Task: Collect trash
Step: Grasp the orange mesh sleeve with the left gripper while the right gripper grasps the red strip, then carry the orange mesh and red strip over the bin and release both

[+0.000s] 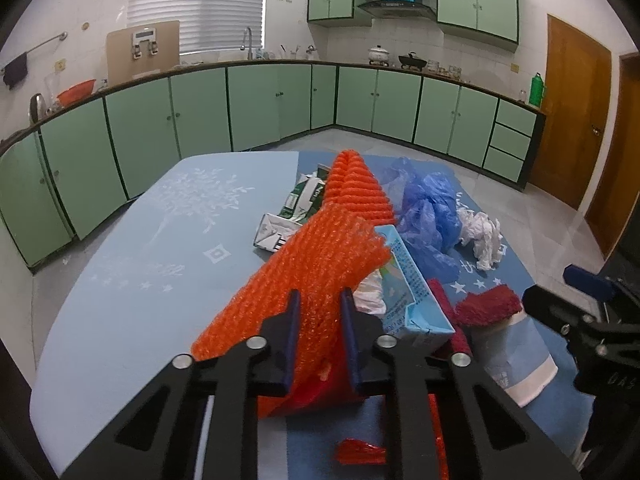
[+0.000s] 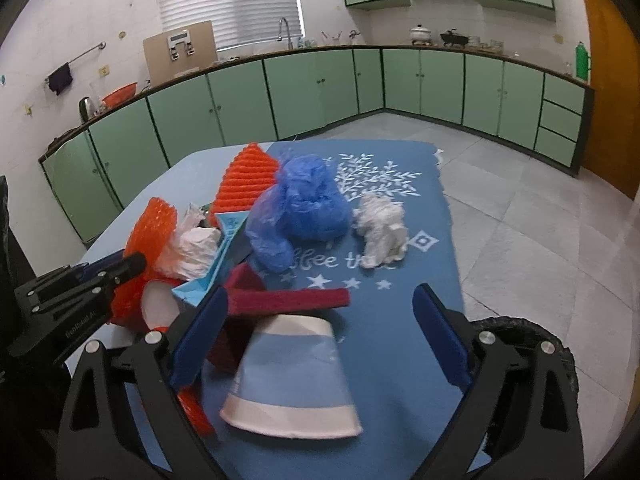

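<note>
Paper cup [image 2: 292,380] between spread right fingers [image 2: 440,332], table edge [image 2: 450,200] beyond.

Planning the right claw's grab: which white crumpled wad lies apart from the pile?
The crumpled tissue right of the blue plastic bag; the other wad sits wedged within the pile.

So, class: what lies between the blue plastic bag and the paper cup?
In the right wrist view, a dark red strip lies between the blue plastic bag and the paper cup.
</note>
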Demonstrator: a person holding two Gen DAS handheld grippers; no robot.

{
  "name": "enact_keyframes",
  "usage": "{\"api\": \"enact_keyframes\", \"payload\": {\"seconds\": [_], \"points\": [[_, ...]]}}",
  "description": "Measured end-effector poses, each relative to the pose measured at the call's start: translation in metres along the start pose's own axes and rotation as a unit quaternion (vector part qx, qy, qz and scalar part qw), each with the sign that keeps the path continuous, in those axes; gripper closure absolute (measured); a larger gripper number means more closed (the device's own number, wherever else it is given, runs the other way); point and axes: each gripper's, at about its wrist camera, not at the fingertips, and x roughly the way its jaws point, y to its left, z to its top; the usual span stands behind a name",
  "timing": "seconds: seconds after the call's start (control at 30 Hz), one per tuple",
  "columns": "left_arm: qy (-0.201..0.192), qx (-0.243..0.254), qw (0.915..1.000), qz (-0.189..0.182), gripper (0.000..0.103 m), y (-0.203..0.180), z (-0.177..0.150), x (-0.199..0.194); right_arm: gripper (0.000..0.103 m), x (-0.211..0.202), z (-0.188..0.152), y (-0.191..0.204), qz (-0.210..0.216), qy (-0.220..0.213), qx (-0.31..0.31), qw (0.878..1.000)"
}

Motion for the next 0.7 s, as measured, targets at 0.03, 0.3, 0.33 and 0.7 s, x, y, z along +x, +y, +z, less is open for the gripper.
{"api": "enact_keyframes", "payload": {"seconds": [0.03, 0.3, 0.33, 0.7], "points": [[-0.001, -0.001, 1.0, 0.002, 0.087, 0.002, 0.001, -0.001, 0.012, 0.001, 0.0, 0.002, 0.003, 0.0, -0.003, 1.0], [0.0, -0.01, 0.9999, 0.003, 0.089, 0.016, 0.001, -0.001, 0.012, 0.011, -0.001, 0.027, 0.015, -0.002, -0.05, 0.999], [0.003, -0.011, 0.9999, 0.001, 0.089, 0.016, 0.001, 0.0, 0.013, 0.012, -0.001, 0.028, 0.015, -0.001, -0.053, 0.998], [0.006, -0.009, 0.9999, -0.011, 0.089, 0.016, 0.002, 0.002, 0.051, 0.029, -0.005, 0.035, 0.036, 0.02, -0.086, 0.995]]}}
